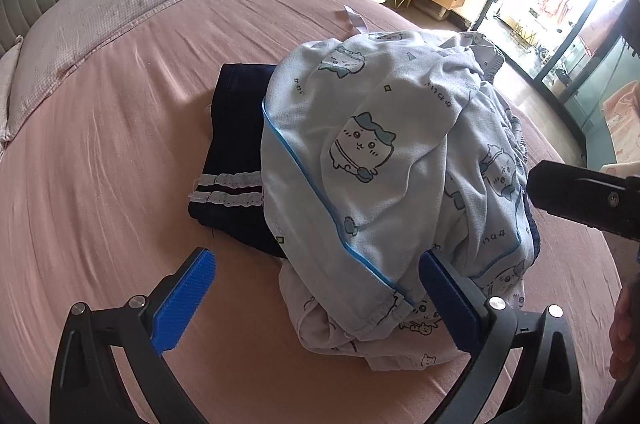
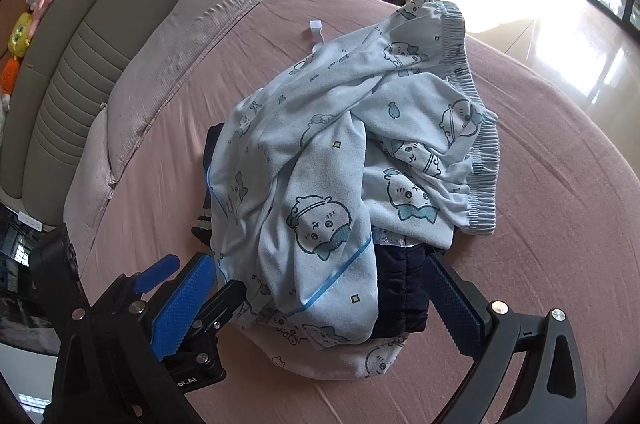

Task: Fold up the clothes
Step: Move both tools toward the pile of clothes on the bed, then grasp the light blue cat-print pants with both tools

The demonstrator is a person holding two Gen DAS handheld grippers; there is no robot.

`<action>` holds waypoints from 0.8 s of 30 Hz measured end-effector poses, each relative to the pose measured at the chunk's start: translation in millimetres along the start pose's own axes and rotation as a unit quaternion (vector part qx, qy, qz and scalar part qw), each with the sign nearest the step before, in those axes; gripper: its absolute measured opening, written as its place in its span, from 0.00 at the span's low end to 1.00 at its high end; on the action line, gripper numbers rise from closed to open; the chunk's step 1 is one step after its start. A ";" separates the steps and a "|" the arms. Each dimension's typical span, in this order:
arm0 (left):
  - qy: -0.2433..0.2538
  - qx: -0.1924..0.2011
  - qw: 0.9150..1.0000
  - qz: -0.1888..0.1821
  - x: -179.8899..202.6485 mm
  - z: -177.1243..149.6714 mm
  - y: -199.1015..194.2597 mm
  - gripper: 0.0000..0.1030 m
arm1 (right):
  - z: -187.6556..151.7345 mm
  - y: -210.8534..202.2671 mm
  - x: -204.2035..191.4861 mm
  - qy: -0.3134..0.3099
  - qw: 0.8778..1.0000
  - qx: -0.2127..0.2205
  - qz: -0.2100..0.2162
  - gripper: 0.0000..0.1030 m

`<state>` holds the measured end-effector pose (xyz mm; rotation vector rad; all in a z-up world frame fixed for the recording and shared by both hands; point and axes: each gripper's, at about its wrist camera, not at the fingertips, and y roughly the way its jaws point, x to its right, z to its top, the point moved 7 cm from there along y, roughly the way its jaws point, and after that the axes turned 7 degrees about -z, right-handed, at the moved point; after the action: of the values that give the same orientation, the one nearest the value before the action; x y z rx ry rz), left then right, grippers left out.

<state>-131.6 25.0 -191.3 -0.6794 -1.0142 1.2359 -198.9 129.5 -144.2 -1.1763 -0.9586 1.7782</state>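
Where pale blue pyjamas point(image 1: 372, 160) print cartoon cats and Japanese lettering, navy garment point(image 1: 236, 144) beneath, both hand-held grippers point(image 1: 316, 300) point(image 2: 320, 308) wide, empty.

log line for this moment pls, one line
stage: pre-grasp | left gripper: open | right gripper: open | crumpled light-blue cartoon-print pyjamas piled over dark navy lace-trimmed garment | surface: pink bed sheet
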 end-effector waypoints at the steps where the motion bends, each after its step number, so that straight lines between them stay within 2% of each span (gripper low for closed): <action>1: -0.005 -0.001 1.000 -0.002 0.0 -1.4 1.2 1.00 | 0.1 2.2 2.8 0.017 1.000 -0.004 0.006 1.00; 5: -0.024 0.009 1.000 -0.002 -3.7 -4.9 2.0 1.00 | -1.2 18.8 12.5 0.064 0.997 -0.032 0.031 1.00; 8: -0.015 -0.004 1.000 -0.019 4.7 -8.6 6.8 1.00 | -0.3 26.8 15.1 0.058 0.998 -0.021 0.018 1.00; 11: 0.013 -0.004 1.000 0.000 12.0 -11.2 8.4 1.00 | 1.5 33.7 13.0 0.044 0.999 -0.015 0.024 1.00; 17: 0.033 0.001 0.999 0.014 13.3 -17.2 6.1 1.00 | 7.9 33.5 7.4 0.083 0.991 -0.012 0.101 1.00; 20: 0.027 -0.012 0.999 0.017 12.6 -11.3 17.3 1.00 | 6.0 42.4 5.1 0.075 0.991 -0.018 0.105 0.99; 22: 0.028 -0.014 0.999 0.017 11.5 -13.8 18.6 0.97 | 1.4 52.1 8.6 0.069 0.994 -0.023 0.083 0.82; 23: 0.029 -0.013 0.999 0.019 12.0 -15.1 17.5 0.95 | -0.9 55.0 11.2 0.069 0.995 -0.020 0.071 0.77; 24: 0.031 -0.013 0.999 0.020 12.7 -16.3 16.3 0.90 | -1.9 58.1 13.3 0.068 0.996 -0.019 0.061 0.70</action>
<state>-123.9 42.6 -209.2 -0.7579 -0.9709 1.2305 -212.1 118.0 -201.2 -1.3872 -0.8592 1.7552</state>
